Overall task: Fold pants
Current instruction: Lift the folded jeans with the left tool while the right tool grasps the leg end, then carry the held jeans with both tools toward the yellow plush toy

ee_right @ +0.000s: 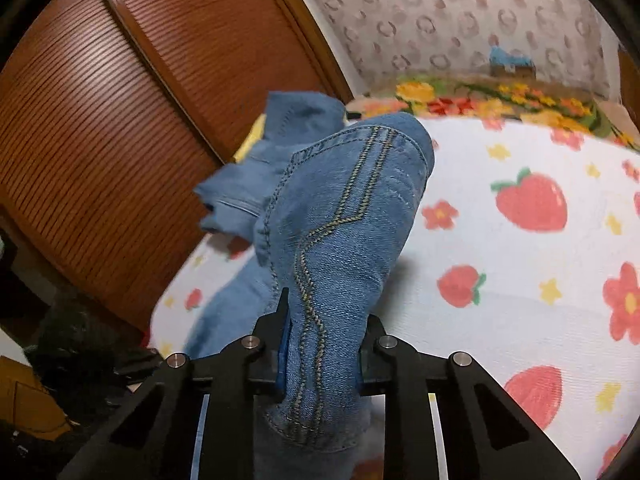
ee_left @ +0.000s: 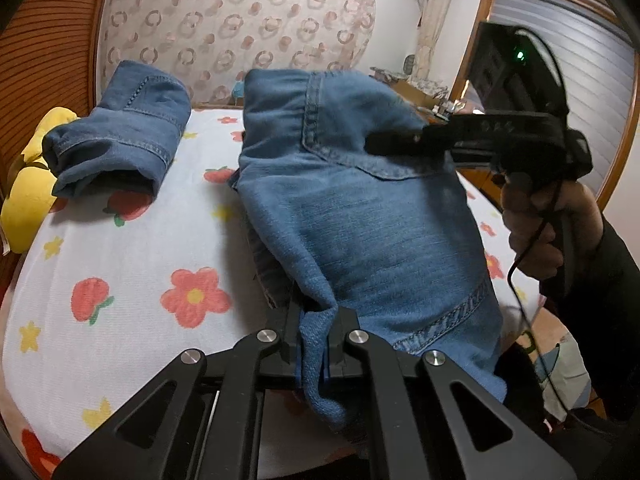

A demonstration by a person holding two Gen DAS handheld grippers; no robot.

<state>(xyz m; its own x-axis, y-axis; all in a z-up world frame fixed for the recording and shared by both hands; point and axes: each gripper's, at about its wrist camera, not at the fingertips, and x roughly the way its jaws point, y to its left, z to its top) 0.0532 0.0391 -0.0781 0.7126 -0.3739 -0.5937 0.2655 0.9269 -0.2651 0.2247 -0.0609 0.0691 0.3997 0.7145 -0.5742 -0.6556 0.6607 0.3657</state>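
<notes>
While our left claw (ee_left: 316,338) is pinched tight on a thin edge of the jeans (ee_left: 360,216), our right claw (ee_right: 322,350) has a thick bunch of the same jeans between its jaws, at the stitched seam, with the pads closed in against the cloth on both sides. In the left wrist view the right claw reaches in from the right and bites the denim near the pocket corner.

The jeans are lifted partly off the bed (ee_left: 120,248), draped between the two grips, with the lower part hanging over the bed's near edge.

To do this fold well, we judge that both grips should hold firm and rise together, so the cloth hangs flat instead of twisting. We should carry the held edge across to meet the far edge, keep the seams lined up, and lay it down gently before letting go. The right grip holds a fat wad, which may slip or drag extra layers, so a slow pull seems wise.

Counting outward: two claws, one pair of jeans in hand, one other denim piece (ee_left: 120,132) already folded at the far left, one yellow soft toy (ee_left: 28,192) beside it, one bed with a flower and strawberry sheet, and one hand (ee_left: 548,224) in view on the right claw's handle.
</notes>
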